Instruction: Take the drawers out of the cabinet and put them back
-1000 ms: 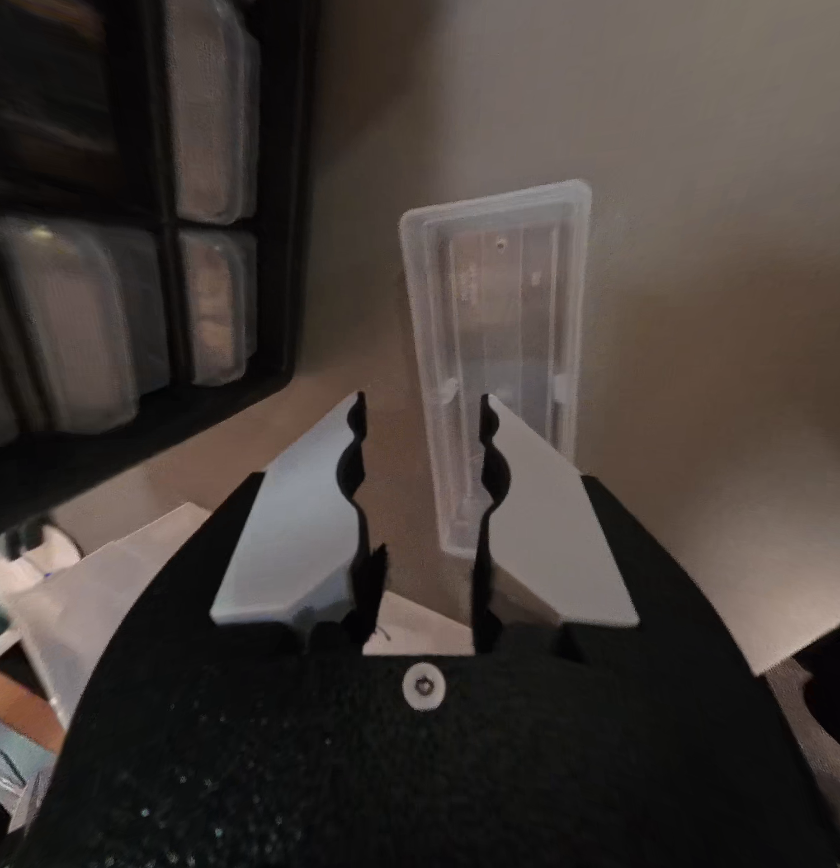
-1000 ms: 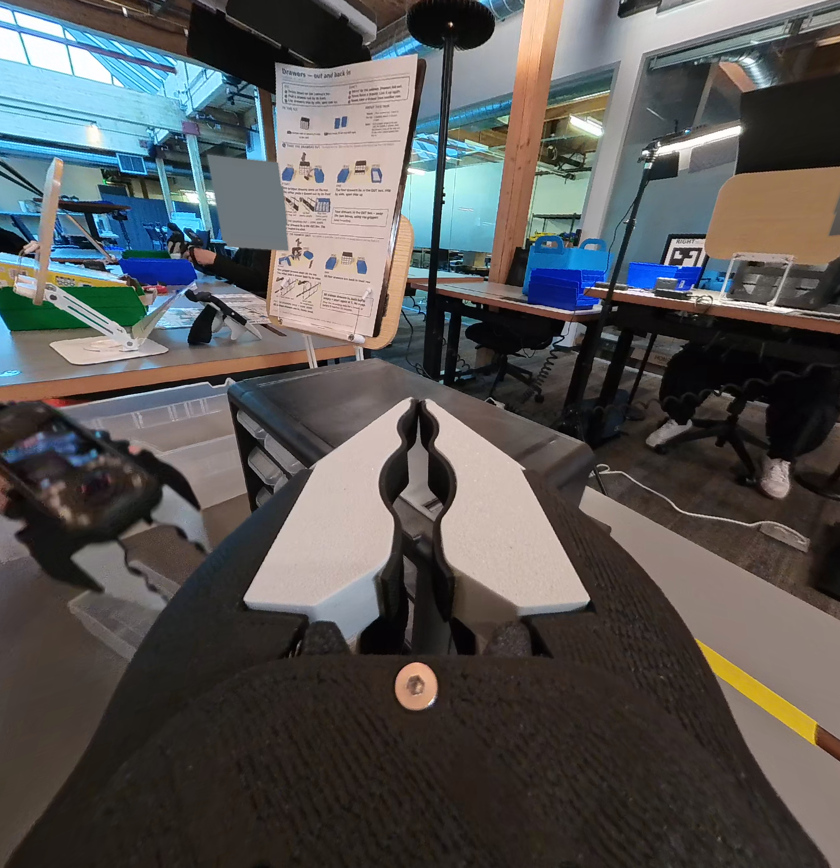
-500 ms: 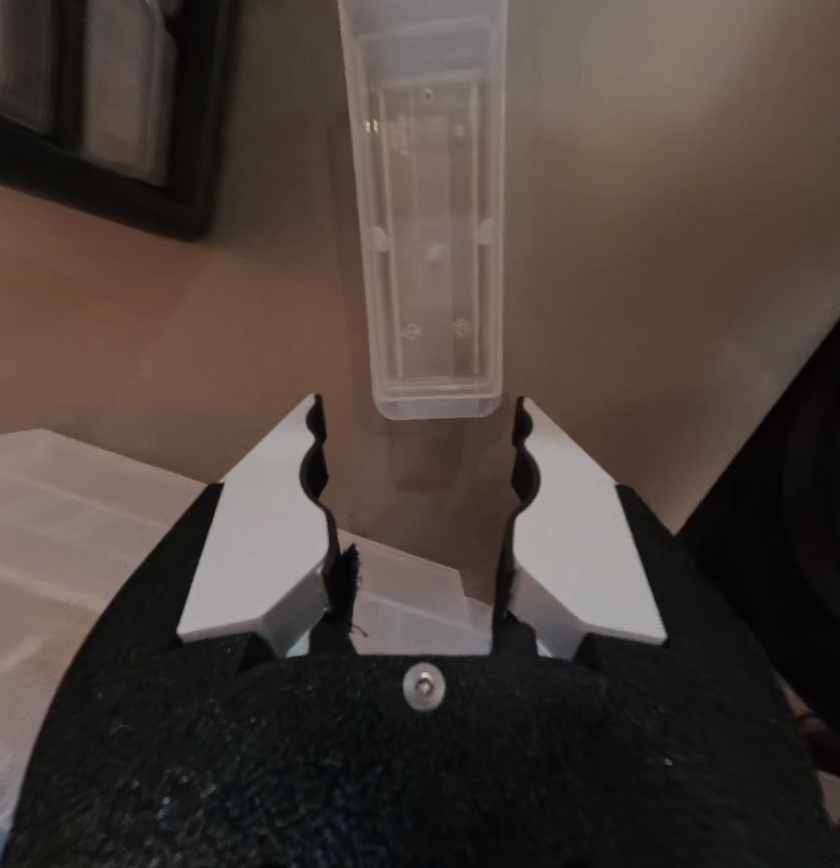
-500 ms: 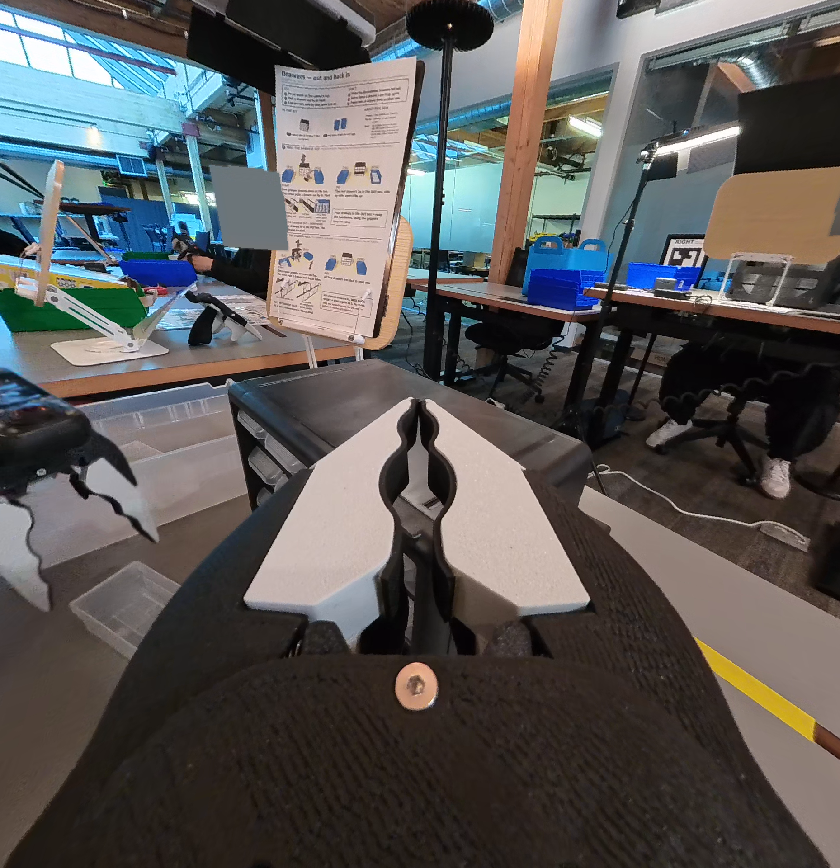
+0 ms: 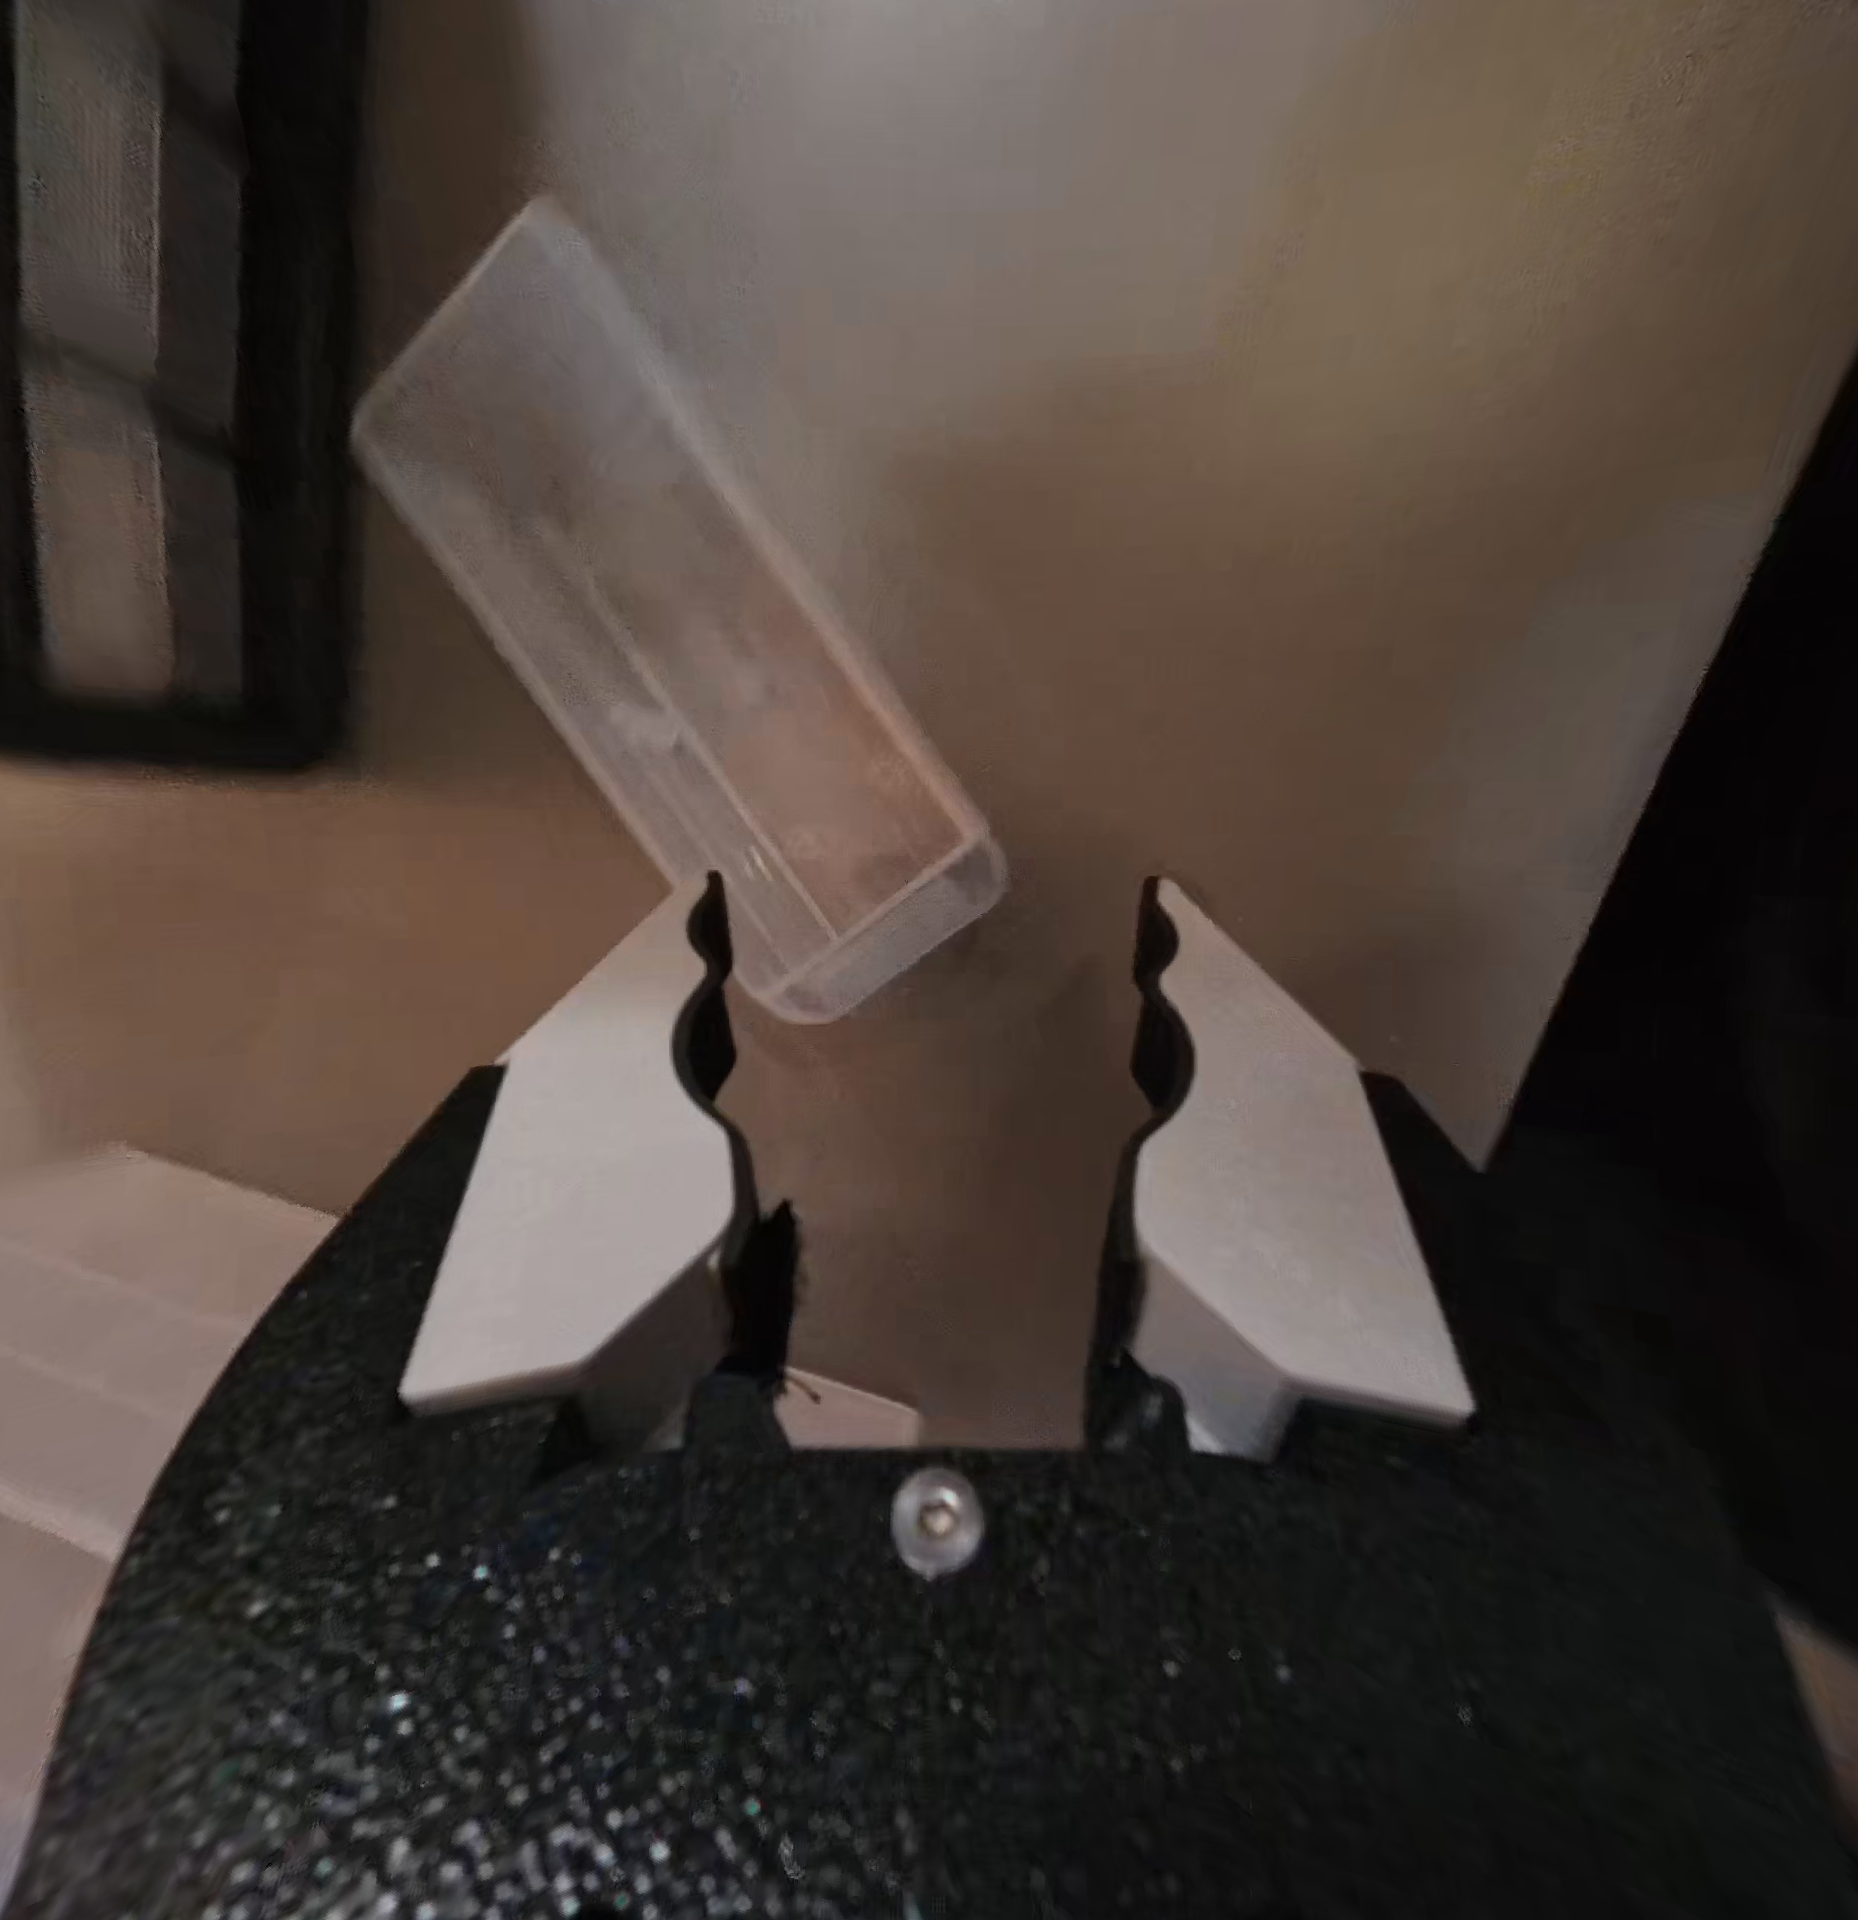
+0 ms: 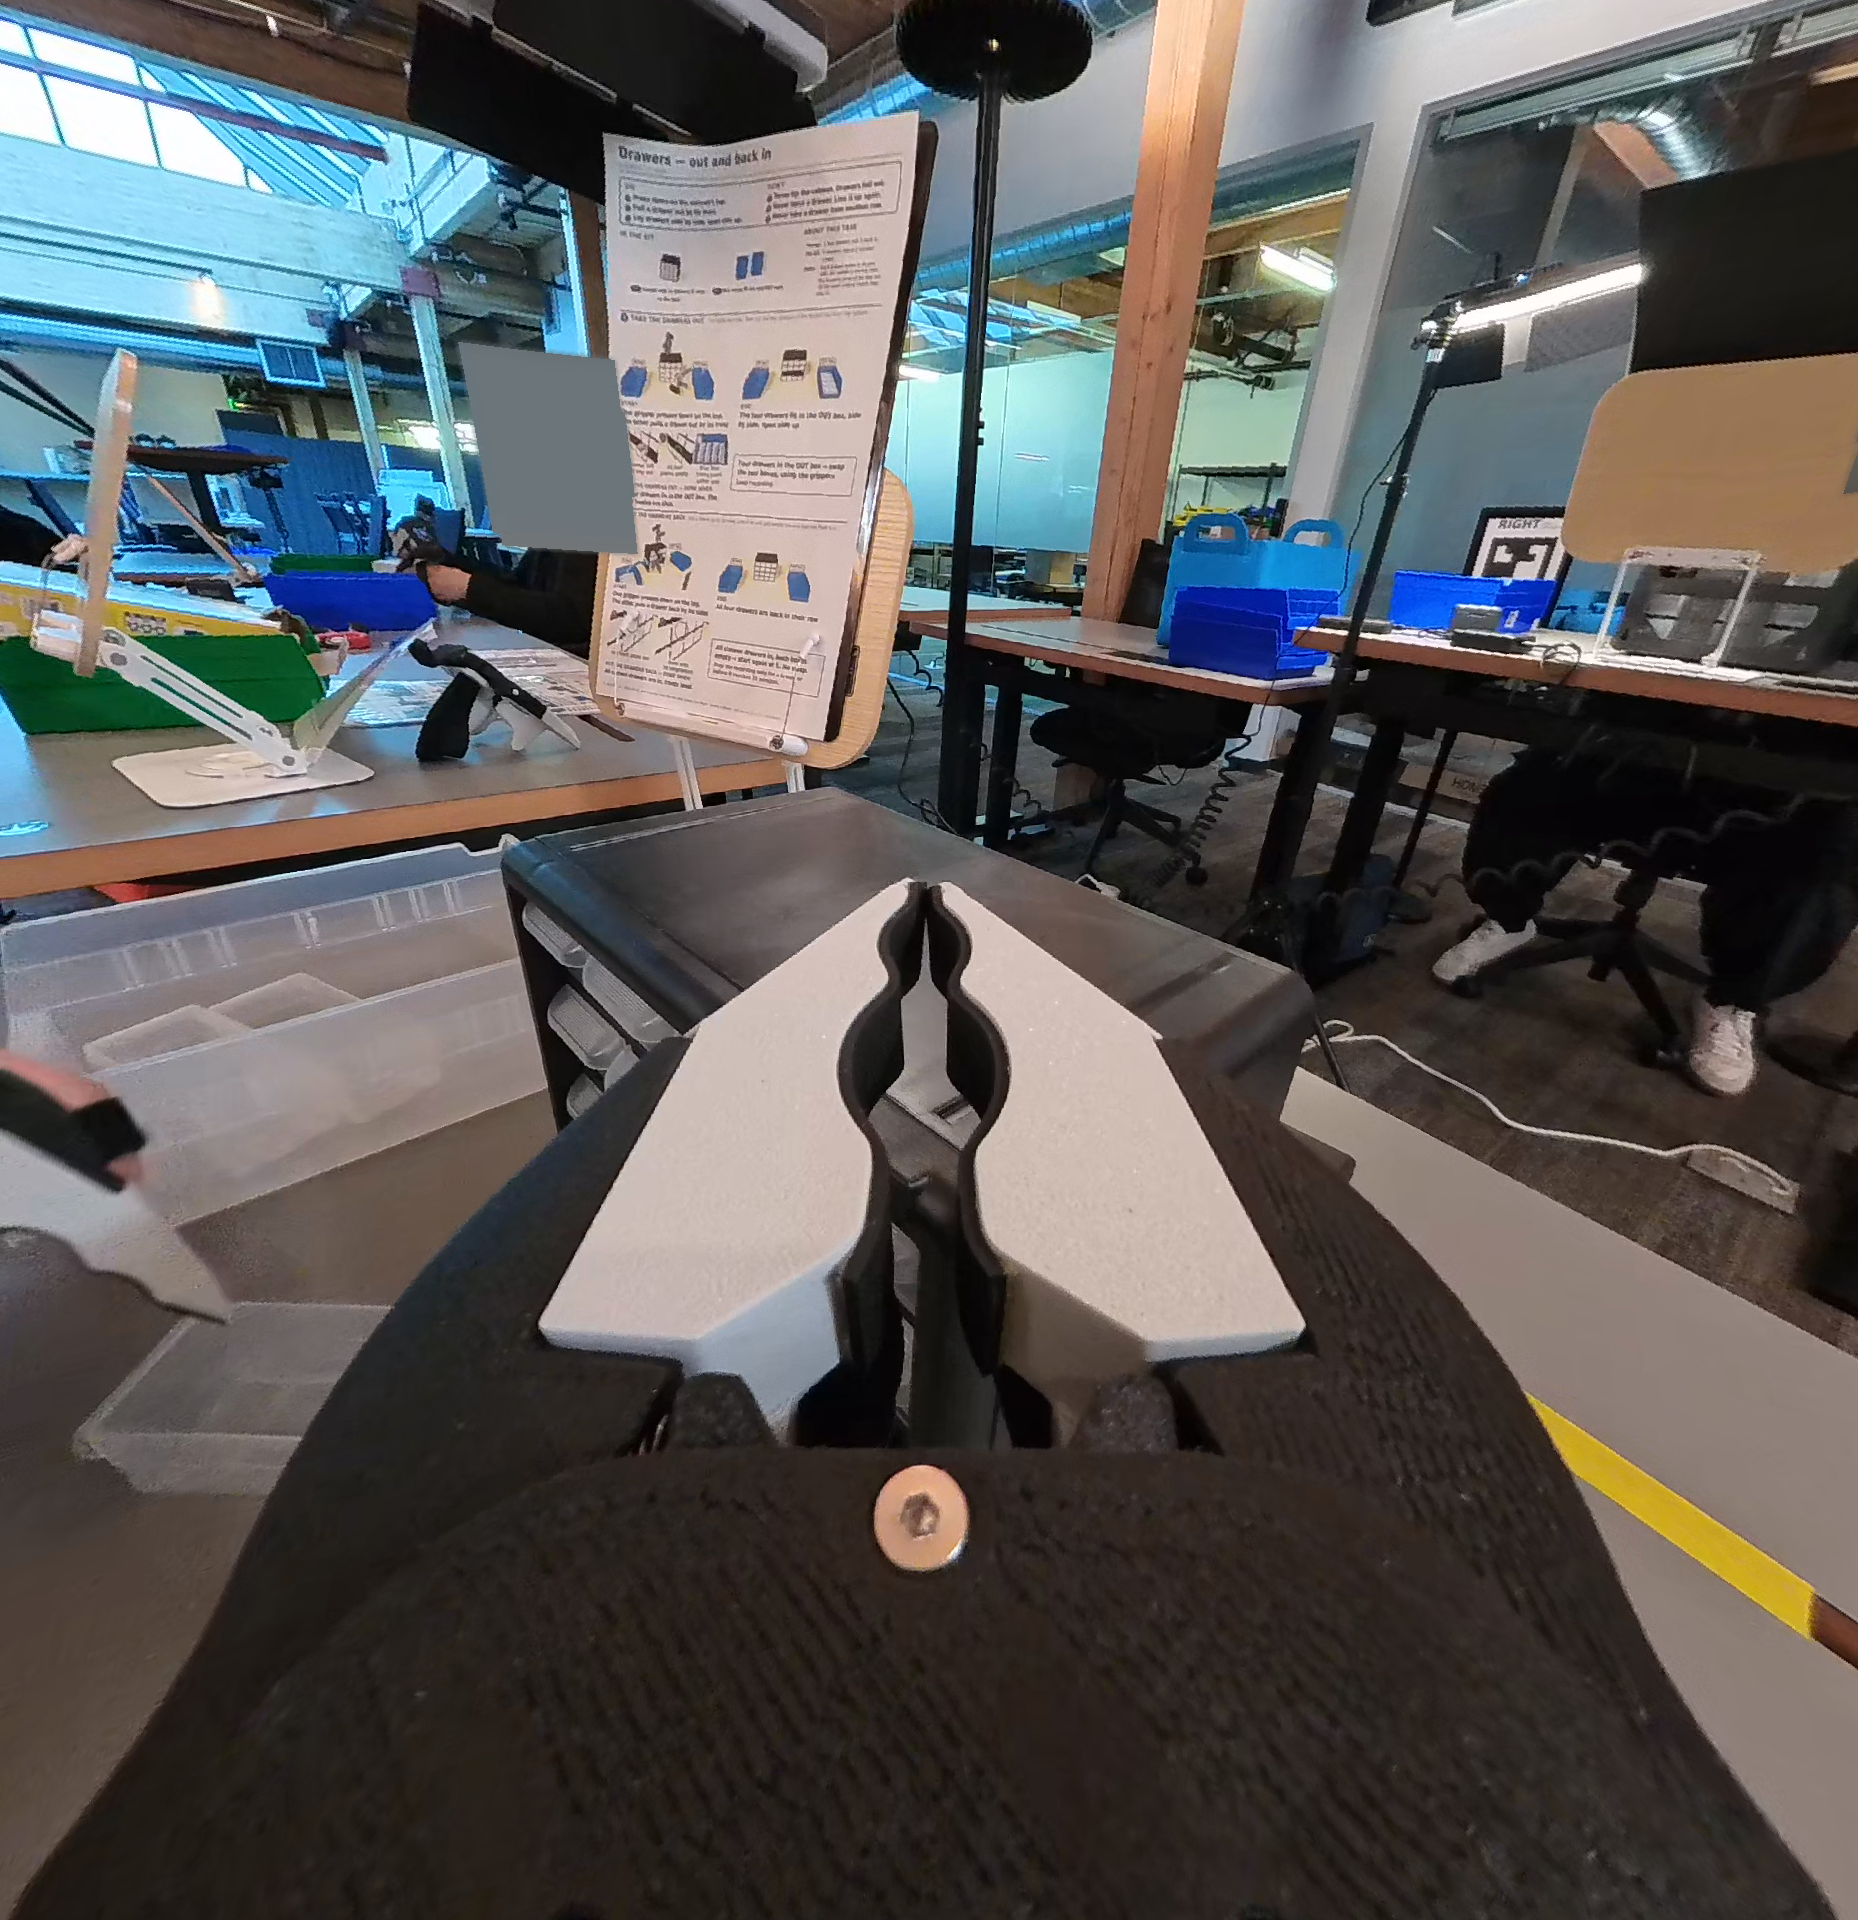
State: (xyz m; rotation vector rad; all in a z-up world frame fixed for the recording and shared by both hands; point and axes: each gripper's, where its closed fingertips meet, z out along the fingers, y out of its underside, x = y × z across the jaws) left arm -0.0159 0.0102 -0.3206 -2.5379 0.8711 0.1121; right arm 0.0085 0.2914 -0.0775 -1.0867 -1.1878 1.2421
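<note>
A clear plastic drawer (image 5: 655, 623) lies slanted on the grey table, its near end just beyond my left fingertip. My left gripper (image 5: 930, 894) is open and empty above the table. The black cabinet (image 5: 301, 416) with clear drawers in its slots is at the upper left. In the right wrist view my right gripper (image 6: 927, 894) is shut with nothing between its fingers, over the cabinet's black top (image 6: 800, 883). The left gripper (image 6: 94, 1226) shows at that view's left edge, above the drawer on the table (image 6: 208, 1392).
A large clear bin (image 6: 260, 997) with small drawers inside stands left of the cabinet; its corner shows in the left wrist view (image 5: 125, 1299). An instruction sheet on a stand (image 6: 748, 436) is behind the cabinet. A yellow line (image 6: 1673, 1538) marks the table's right side.
My left gripper opened wider, drew back off the drawer and turned, so the drawer now lies slanted toward the left. In the right view it moved down and left. The right gripper stayed still.
</note>
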